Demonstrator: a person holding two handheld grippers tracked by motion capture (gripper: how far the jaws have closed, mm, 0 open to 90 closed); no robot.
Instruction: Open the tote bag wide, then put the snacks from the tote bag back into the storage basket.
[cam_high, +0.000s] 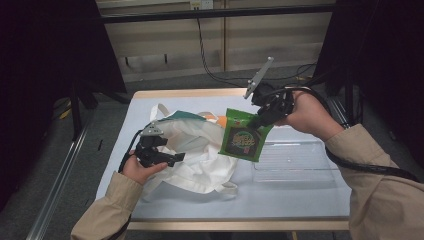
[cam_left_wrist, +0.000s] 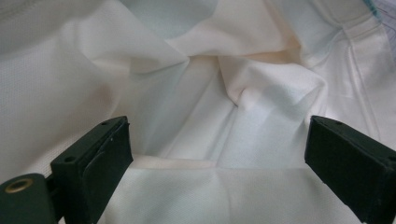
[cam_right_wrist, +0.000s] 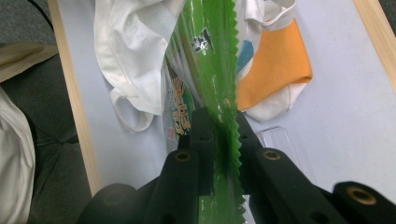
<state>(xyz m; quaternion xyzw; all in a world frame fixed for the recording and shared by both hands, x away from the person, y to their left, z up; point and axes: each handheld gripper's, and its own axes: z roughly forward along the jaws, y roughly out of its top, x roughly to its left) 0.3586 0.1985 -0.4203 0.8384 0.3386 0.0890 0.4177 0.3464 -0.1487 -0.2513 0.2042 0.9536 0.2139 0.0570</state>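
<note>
- Left gripper (cam_high: 167, 157), near edge of the worktop (cam_high: 300, 200), lies over the white cloth bag (cam_high: 200, 155). Jaws spread wide, nothing between the pads; the left gripper view looks onto crumpled white fabric (cam_left_wrist: 210, 93).
- Bag sits left of centre on the worktop, crumpled, a handle loop (cam_high: 227, 189) trailing toward the near edge.
- Clear plastic tray (cam_high: 295, 160) lies right of the bag, on the worktop.
- Right gripper (cam_high: 260, 119), farther back, holds the green snack packet (cam_high: 243, 136) off the worktop, above the gap between bag and tray.
- Jaws pinch the packet's serrated top edge (cam_right_wrist: 224, 140); packet hangs below them, tilted.
- Orange and teal cloth (cam_high: 212, 118) shows at the bag's far side, just behind the packet.
</note>
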